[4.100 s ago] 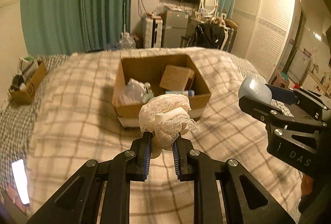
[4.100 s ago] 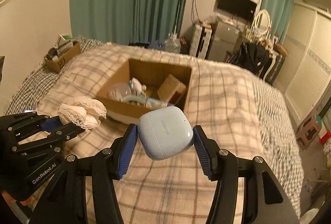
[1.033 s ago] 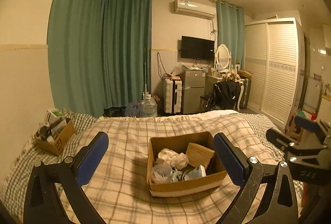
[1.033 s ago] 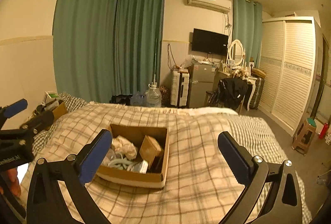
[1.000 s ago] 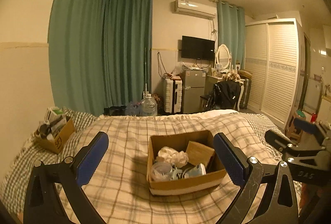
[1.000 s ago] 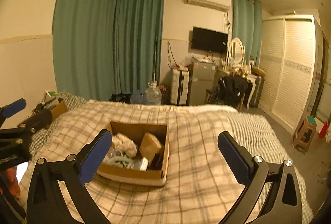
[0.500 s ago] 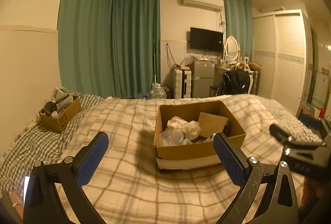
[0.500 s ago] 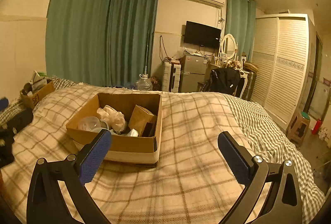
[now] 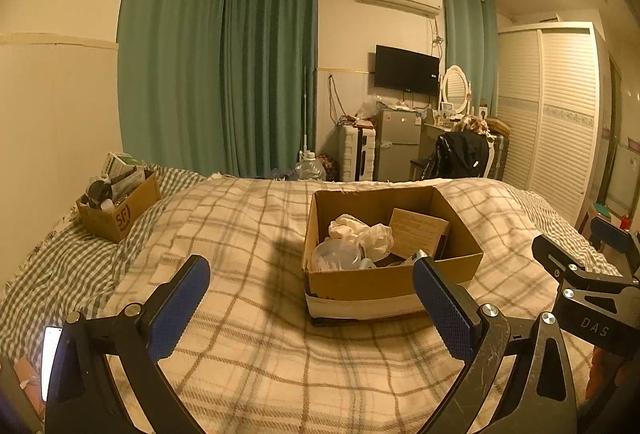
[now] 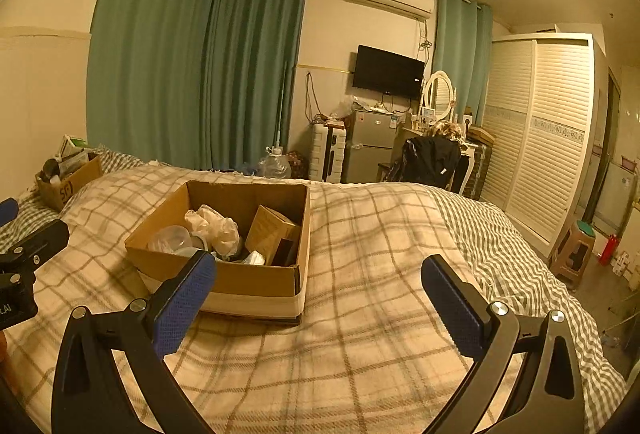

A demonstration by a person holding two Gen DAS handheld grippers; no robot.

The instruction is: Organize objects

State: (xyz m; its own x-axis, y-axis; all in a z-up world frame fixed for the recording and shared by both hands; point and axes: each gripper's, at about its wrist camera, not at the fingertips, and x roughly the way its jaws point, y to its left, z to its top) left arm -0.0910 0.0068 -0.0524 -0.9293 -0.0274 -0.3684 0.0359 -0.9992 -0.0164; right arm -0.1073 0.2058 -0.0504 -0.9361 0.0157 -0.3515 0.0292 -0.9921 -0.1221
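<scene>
An open cardboard box stands on the plaid bed; it also shows in the right wrist view. Inside lie a white lace cloth, a clear plastic lid, a brown carton and small items. My left gripper is open and empty, held above the bed just in front of the box. My right gripper is open and empty, to the right of the box's near corner. The right gripper also shows at the right edge of the left wrist view.
A smaller cardboard box of odds and ends sits at the bed's far left. A phone lies at the near left edge. Beyond the bed stand a fridge, a chair with a black jacket and a wardrobe.
Four seconds ago the left gripper held the lace cloth and the right a blue earbud case; both now hang open and empty. Over the last second both grippers dropped closer to the bed and box.
</scene>
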